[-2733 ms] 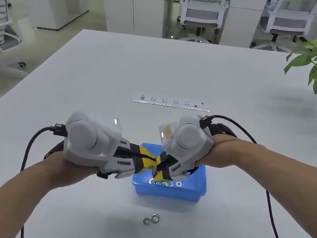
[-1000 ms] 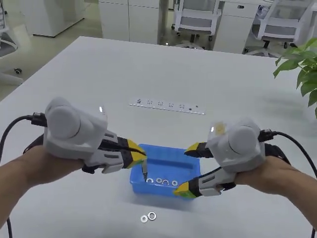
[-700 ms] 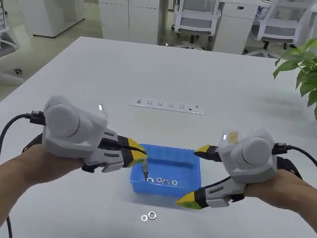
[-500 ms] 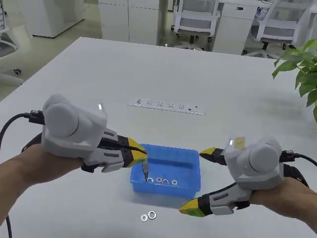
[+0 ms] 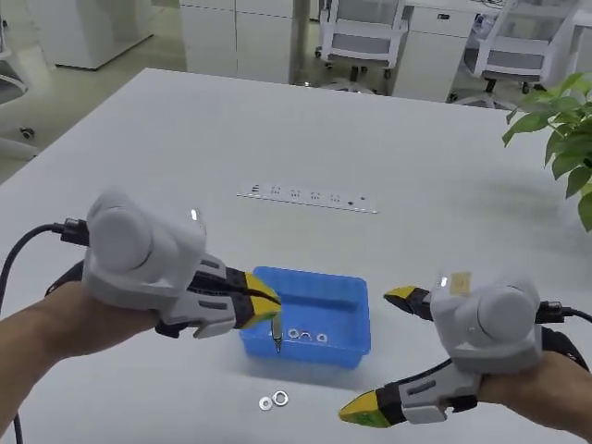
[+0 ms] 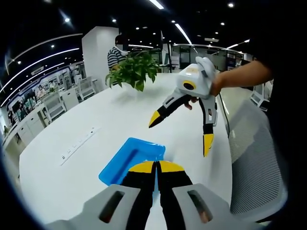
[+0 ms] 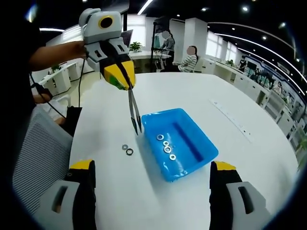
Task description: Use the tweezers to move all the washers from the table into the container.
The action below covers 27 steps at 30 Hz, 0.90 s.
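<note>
Right tool (image 5: 377,354) has backed off the container (image 5: 314,289), jaws wide. Left tool (image 5: 268,302) clamps tweezers (image 5: 276,337), tips by container's near edge. Two washers (image 5: 274,400) sit on tabletop (image 5: 277,139) just in front; I'd go there next.
</note>
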Each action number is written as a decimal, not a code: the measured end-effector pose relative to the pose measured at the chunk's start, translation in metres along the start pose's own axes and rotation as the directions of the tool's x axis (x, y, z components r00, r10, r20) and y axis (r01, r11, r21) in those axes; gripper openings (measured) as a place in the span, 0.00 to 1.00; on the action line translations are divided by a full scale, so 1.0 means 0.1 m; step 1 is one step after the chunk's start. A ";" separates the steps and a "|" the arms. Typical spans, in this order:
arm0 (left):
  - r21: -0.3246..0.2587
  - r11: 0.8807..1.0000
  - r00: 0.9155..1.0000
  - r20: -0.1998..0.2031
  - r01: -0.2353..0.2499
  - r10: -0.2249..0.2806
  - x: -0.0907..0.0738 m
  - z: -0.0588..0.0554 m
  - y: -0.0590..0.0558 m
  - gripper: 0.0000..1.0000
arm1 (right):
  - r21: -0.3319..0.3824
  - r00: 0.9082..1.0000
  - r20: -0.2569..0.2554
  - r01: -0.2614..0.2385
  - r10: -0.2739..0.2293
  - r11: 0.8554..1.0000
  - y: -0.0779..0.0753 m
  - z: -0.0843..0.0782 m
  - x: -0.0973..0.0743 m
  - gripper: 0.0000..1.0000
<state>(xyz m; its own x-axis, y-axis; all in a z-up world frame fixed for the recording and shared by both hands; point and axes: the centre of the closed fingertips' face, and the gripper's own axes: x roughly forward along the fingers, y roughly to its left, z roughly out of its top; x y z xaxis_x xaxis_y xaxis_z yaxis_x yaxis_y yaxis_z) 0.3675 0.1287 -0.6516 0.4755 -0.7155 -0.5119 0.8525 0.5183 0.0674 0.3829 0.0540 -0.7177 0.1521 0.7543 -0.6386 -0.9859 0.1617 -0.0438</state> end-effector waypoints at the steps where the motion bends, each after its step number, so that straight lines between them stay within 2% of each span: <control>1: 0.001 1.000 1.000 -0.003 0.003 -0.003 0.01 -0.01 -0.01 0.05 | 0.000 1.000 -0.002 0.000 0.000 1.000 0.01 -0.01 0.00 1.00; 9: 0.000 1.000 1.000 -0.012 0.021 -0.021 0.06 -0.06 -0.08 0.05 | 0.001 1.000 -0.009 -0.004 0.004 1.000 0.03 -0.06 0.00 1.00; 19: 0.002 0.999 0.999 -0.028 0.042 -0.042 0.15 -0.20 -0.13 0.05 | 0.008 1.000 -0.017 -0.011 0.011 1.000 0.07 -0.11 0.00 1.00; 27: 0.006 0.999 0.998 -0.034 0.054 -0.053 0.20 -0.26 -0.15 0.05 | 0.012 1.000 -0.021 -0.012 0.013 1.000 0.10 -0.14 0.00 1.00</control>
<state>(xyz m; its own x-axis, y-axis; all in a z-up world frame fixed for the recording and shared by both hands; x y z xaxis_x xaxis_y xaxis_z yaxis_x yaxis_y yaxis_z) 0.3582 0.1186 -0.6851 0.4215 -0.7257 -0.5438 0.8781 0.4764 0.0449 0.3717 0.0462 -0.7291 0.1380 0.7428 -0.6552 -0.9868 0.1599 -0.0266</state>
